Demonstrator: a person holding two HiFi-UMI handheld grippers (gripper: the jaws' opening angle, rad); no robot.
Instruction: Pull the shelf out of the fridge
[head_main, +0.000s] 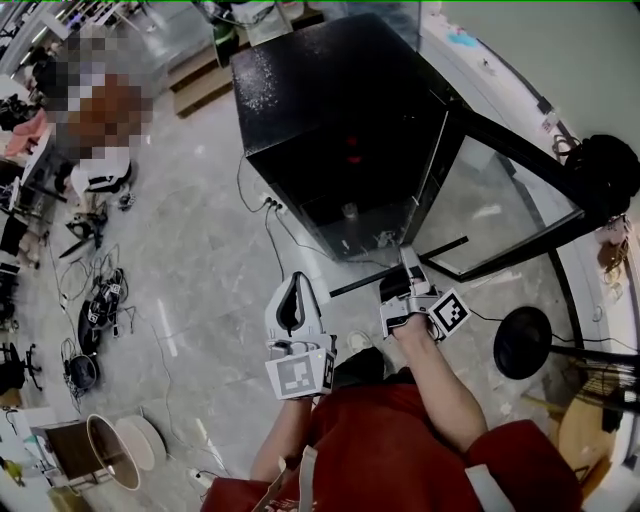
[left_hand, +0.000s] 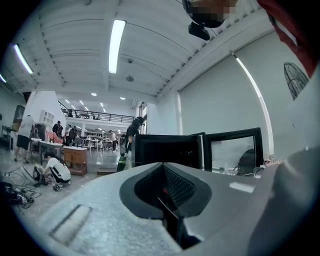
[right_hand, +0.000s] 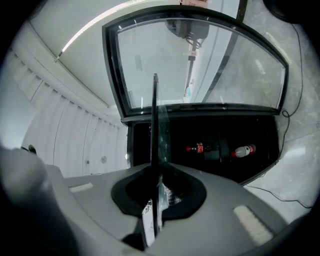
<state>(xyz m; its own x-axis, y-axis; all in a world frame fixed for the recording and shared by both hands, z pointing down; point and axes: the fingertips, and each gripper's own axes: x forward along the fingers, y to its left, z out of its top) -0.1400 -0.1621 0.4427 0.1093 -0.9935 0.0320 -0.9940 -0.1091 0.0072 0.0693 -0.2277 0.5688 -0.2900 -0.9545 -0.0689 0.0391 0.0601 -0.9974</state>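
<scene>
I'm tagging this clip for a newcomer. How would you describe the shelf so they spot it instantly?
Find the black fridge, its glass door open. Before its dark interior the right tool pinches the shelf, a thin glass pane seen edge-on. Unlike the framed door, it looks a mere sliver.

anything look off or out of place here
The glass shelf juts out of the open fridge, clamped at its edge in the jaws of the right gripper alone. Loose cables sprawl across the floor.
</scene>
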